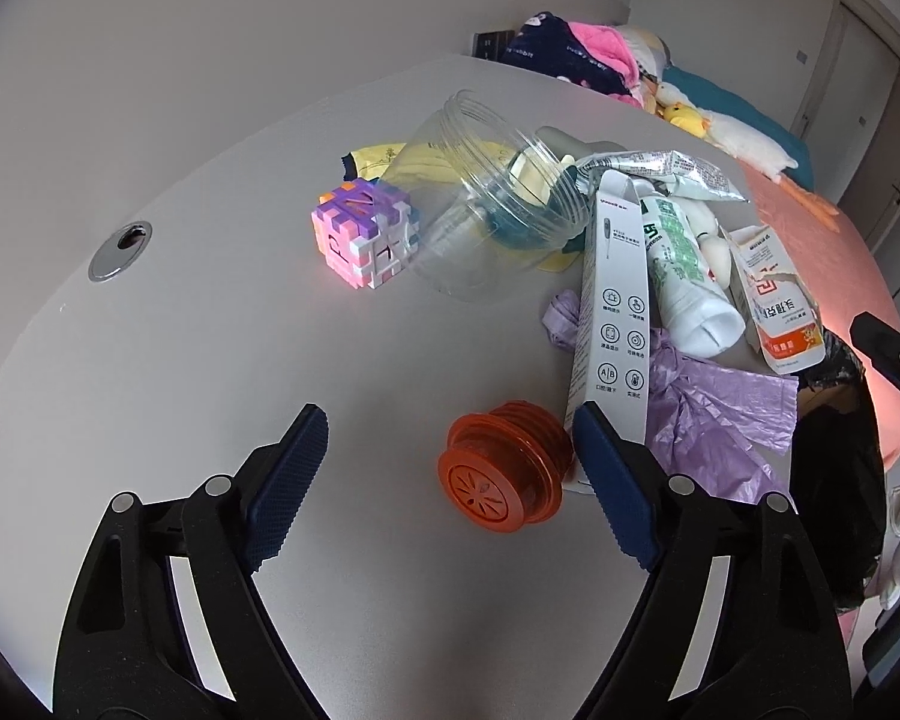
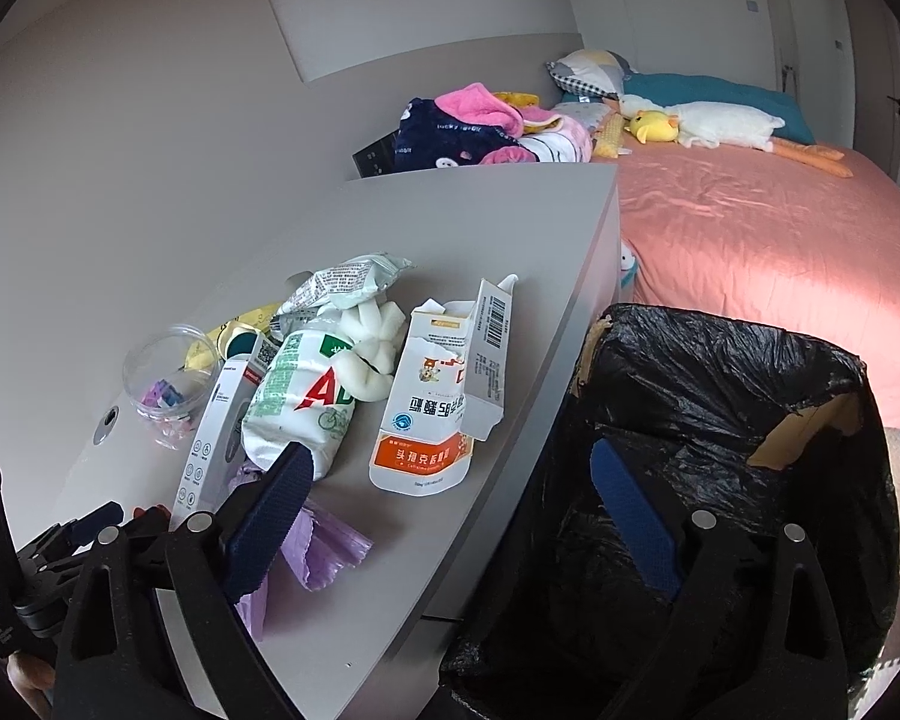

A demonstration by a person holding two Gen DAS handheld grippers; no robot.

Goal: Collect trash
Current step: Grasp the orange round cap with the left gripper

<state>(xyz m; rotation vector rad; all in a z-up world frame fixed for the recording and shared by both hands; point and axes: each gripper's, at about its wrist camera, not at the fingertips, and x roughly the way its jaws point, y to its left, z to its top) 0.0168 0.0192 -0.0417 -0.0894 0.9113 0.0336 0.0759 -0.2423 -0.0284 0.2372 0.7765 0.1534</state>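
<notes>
Trash lies on the grey table [image 1: 150, 360]: a white thermometer box [image 1: 615, 300], a white and green pouch [image 1: 684, 276], a torn orange and white carton [image 1: 774, 306], a crumpled purple bag [image 1: 720, 414], a silver wrapper [image 1: 660, 171]. An orange lid [image 1: 504, 474] lies between the fingers of my open left gripper [image 1: 450, 438]. My right gripper [image 2: 450, 480] is open and empty, over the table edge and the black-lined bin [image 2: 720, 420]. The carton [image 2: 438, 408] and pouch [image 2: 300, 402] lie just ahead of it.
A clear plastic jar [image 1: 498, 192] lies on its side beside a pink and purple puzzle cube [image 1: 363, 237]. A cable hole [image 1: 120, 249] is in the table at left. A bed [image 2: 750, 228] with clothes and plush toys is behind.
</notes>
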